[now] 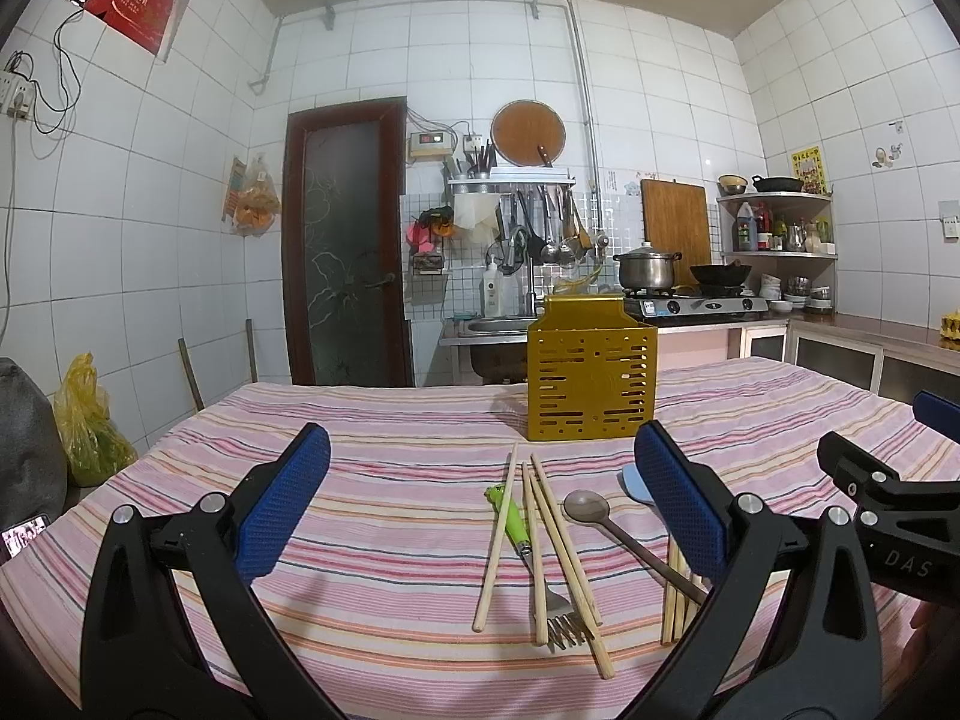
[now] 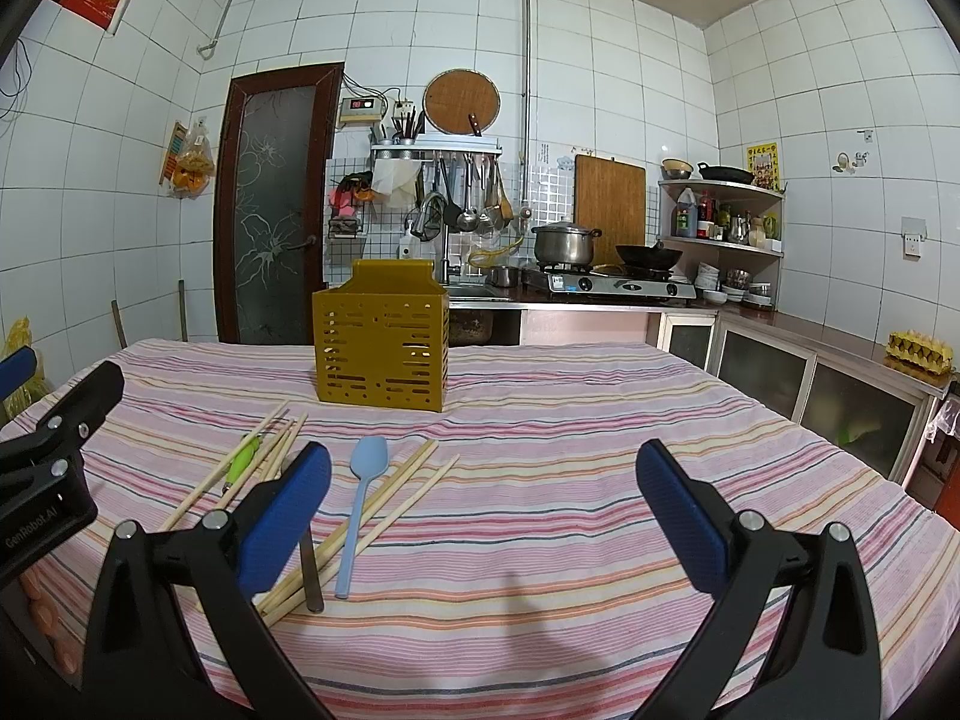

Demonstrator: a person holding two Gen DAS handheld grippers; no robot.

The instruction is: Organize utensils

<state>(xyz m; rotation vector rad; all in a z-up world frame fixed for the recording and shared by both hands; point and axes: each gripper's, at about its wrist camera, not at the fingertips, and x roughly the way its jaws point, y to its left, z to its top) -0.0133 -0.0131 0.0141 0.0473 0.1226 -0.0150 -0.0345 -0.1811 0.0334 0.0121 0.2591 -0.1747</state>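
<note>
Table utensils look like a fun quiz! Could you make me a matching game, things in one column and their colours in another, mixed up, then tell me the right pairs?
Things:
1. fork handle
2. utensil holder
3. silicone spoon
4. chopsticks

Colours:
A. light blue
B. pale wood
C. bright green
D. mustard yellow

Right pairs: 1-C, 2-D, 3-A, 4-B.

All of them sit on the striped tablecloth, and the holder stands upright behind the loose utensils.
</note>
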